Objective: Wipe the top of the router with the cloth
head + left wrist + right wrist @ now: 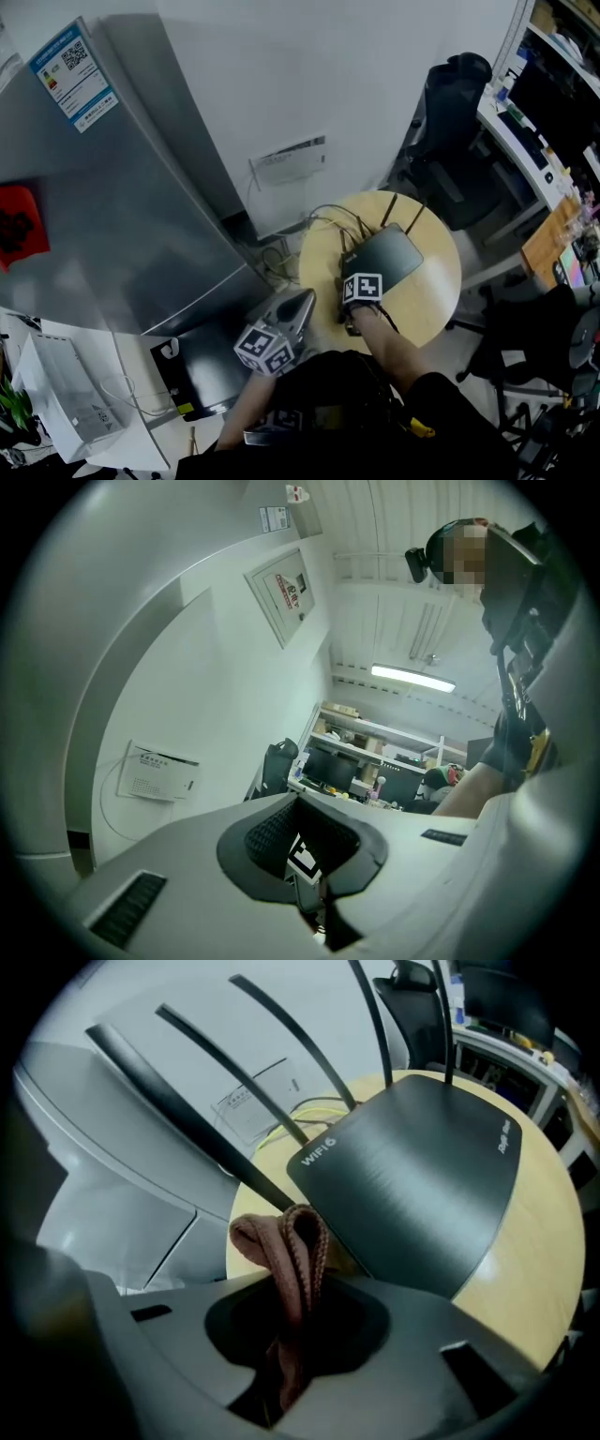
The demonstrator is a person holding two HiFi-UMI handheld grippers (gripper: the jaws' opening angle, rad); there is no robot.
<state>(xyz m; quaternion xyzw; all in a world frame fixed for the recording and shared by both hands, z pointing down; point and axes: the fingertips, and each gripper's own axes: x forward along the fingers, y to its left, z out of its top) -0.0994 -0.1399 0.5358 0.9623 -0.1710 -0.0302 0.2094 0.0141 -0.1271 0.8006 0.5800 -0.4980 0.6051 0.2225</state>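
Where the right gripper's (pixel 295 1288) fingers (pixel 375 1335) come together, they pinch a bunched reddish-brown cloth (pixel 286 1251), whose folded end sticks up out of them. That fold sits at the near corner of the flat dark-grey router (pixel 422 1176) marked "WIFI6", by the foot of one of its thin black antennas (pixel 187 1115); whether cloth and router touch cannot be told. The router lies on the round pale wooden surface (pixel 553 1269), its antennas raised along the far edge, and yellow and white cables (pixel 328 220) trail off behind it.

From the head view, the left gripper (pixel 305 298) hangs off the surface's edge, just beside the right one, angled up towards the wall. Its fingers (pixel 272 841) are drawn close together with nothing between them.

Further out stand a tall silver refrigerator (pixel 112 216), a white wall box (pixel 289 159) and a black office chair (pixel 450 94).
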